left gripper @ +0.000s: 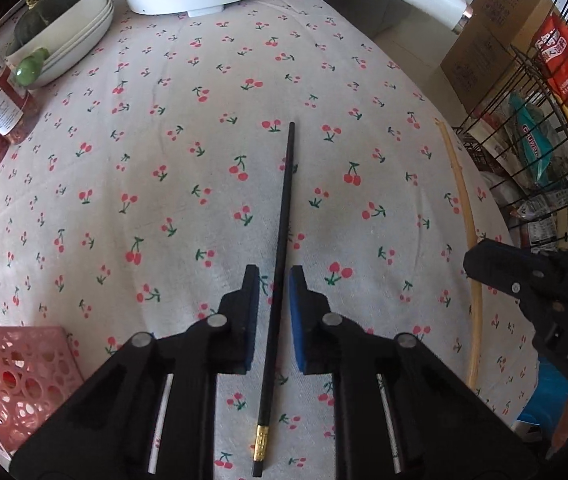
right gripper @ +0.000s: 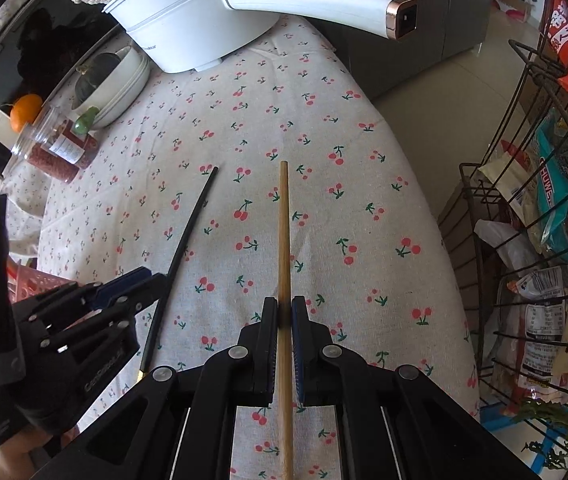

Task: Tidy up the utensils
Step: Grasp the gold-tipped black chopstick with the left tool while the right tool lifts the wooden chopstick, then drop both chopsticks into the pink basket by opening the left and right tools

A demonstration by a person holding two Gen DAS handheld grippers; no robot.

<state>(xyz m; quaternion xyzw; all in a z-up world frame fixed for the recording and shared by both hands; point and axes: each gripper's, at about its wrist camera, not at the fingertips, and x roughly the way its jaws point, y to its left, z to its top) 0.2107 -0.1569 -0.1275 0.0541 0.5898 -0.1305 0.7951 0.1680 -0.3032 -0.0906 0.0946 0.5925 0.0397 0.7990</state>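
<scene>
Early going: neither chopstick is in the pink basket (left gripper: 16,376) at the desk's near-left corner. Left gripper (left gripper: 274,312) straddles the black chopstick (left gripper: 284,240), gold-banded, flat on the cherry-print desk (left gripper: 164,200), fingers apart, not touching it. Right gripper (right gripper: 284,332) fingers pinch the plain wooden chopstick (right gripper: 284,232), pointing ahead.

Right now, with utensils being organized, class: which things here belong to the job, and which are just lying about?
Belong to the job:
black chopstick between the open left gripper
wooden chopstick clamped in the right gripper
pink basket, probably

Lying about:
white electric pot
stacked bowls
jar
wire rack
</scene>
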